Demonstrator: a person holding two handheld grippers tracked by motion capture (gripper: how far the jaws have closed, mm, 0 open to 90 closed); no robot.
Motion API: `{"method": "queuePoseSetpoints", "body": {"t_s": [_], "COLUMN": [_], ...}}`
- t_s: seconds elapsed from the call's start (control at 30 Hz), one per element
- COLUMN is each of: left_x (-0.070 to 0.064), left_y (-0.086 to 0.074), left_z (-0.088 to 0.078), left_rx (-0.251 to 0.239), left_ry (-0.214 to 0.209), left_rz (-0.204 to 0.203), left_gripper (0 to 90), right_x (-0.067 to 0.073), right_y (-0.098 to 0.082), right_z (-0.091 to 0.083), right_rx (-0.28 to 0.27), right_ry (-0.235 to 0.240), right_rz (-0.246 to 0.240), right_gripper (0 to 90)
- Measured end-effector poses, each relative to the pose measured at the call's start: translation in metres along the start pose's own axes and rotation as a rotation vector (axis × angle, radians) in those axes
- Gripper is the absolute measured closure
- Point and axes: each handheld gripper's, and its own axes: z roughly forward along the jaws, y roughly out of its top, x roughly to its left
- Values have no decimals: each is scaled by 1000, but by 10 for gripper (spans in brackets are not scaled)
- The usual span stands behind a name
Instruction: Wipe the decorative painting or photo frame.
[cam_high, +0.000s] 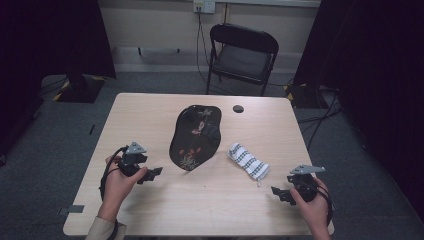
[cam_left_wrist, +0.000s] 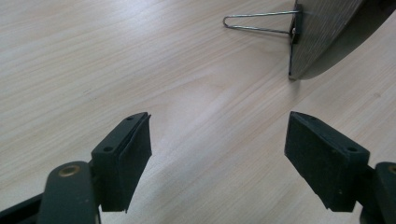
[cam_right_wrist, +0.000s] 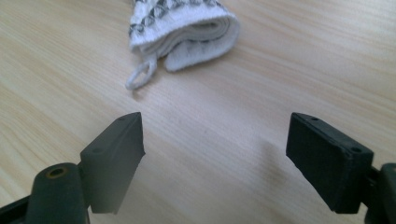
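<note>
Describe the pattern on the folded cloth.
The folded cloth is white with rows of small dark checks; the pattern reads best in the high view.

Left gripper (cam_high: 150, 174) and right gripper (cam_high: 278, 193) are both showing black bodies, each carrying a grey three-cornered plate and trailing a black cable. Black jaws are displaying small screw holes. A beige sleeve (cam_high: 102, 229) is covering the forearm behind the left gripper.

The high view looks forward and down over my table (cam_high: 150, 210) from above my side. My left gripper view sits low and close, facing the tray (cam_left_wrist: 322, 32) standing at the middle; my right gripper view, equally close, faces the folded cloth (cam_right_wrist: 187, 28). Both things also appear from above.
</note>
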Motion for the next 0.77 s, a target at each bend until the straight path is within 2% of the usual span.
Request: {"method": "queuePoseSetpoints", "body": {"t_s": [0.17, 0.2, 0.27, 0.77], "left_x": [0, -1, -1, -1], "left_y": [0, 0, 0, -3], "left_z": [1, 1, 1, 6], "left_rx": [-1, -6, -4, 12], "left_ry": [-2, -6, -7, -16], "left_rz": [2, -10, -2, -9], "left_gripper": [224, 224, 224, 224], "right_x": [-3, -3, -3, -1], "right_y": [-6, -6, -6, -7], "right_z": [-2, -3, -3, -1], "right_rx": [3, 3, 3, 15], "right_ry": [-7, -6, -5, -15], "right_rz": [12, 16, 17, -18], "right_gripper": [189, 189, 189, 189]}}
